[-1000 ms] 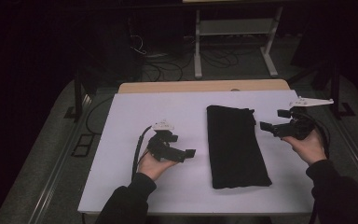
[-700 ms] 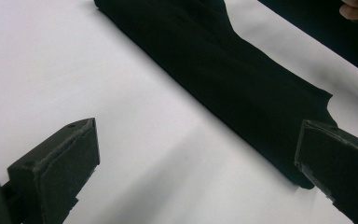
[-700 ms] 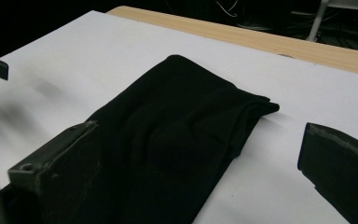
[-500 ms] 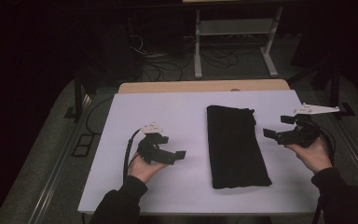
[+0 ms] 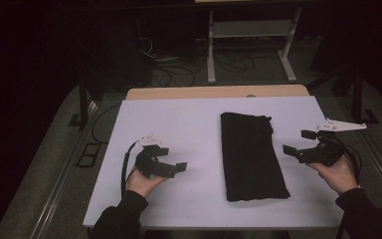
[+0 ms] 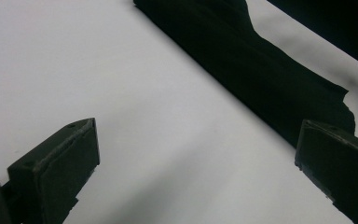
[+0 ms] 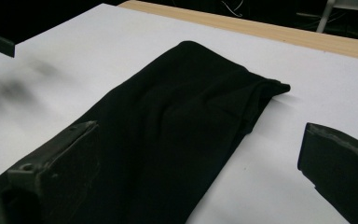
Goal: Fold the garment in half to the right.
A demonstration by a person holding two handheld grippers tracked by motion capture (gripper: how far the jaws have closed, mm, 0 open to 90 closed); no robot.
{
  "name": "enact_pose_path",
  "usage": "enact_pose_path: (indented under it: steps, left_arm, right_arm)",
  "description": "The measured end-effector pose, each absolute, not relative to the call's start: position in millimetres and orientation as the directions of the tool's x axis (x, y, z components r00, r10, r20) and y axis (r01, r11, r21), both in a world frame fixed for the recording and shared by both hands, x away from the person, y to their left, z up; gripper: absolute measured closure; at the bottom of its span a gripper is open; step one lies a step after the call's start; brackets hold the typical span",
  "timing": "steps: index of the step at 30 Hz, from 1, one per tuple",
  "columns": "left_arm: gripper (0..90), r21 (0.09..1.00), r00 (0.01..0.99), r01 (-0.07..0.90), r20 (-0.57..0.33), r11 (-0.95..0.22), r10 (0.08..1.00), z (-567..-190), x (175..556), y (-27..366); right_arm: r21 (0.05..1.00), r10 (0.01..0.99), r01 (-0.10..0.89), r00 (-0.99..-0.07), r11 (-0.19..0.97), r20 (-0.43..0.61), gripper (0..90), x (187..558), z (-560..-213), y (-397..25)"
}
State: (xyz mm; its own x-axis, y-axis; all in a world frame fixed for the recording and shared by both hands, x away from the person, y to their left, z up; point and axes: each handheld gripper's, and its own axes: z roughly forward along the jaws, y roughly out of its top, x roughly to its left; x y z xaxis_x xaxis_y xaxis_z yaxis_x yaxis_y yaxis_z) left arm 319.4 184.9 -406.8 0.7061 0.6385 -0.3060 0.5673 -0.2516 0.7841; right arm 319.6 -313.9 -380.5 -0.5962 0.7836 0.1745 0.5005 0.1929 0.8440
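Observation:
A black cloth (image 5: 251, 154), folded into a long strip, lies flat on the white table top (image 5: 194, 124), right of centre. It also crosses the left gripper view as the black cloth (image 6: 261, 70) and fills the middle of the right gripper view as the black cloth (image 7: 168, 140). My left gripper (image 5: 173, 159) hovers open over bare table, well left of the cloth, jaws pointing right. My right gripper (image 5: 298, 142) is open just off the cloth's right edge, jaws pointing left. Nothing is held between either pair of jaws.
The white top rests on a wooden table whose far edge (image 5: 219, 92) shows behind it. Beyond stands a white metal rack (image 5: 251, 35) with cables (image 5: 179, 64) on the dark floor. Bare white surface lies left of the cloth and along the front edge.
Both hands have drawn back toward the near edge and outward. The left gripper moved left, away from the cloth; the right gripper moved right and down. The cloth has not moved.

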Motion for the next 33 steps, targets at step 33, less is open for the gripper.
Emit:
enact_pose_path:
  steps: [33]
  left_arm:
    - [0.0,0.821,0.6,0.557,-0.291,-0.128,0.745,-426.0,306.6,266.1]
  right_arm:
    - [0.845,0.81,0.494,-0.569,0.203,0.139,0.0,271.7,-413.2,-332.7]
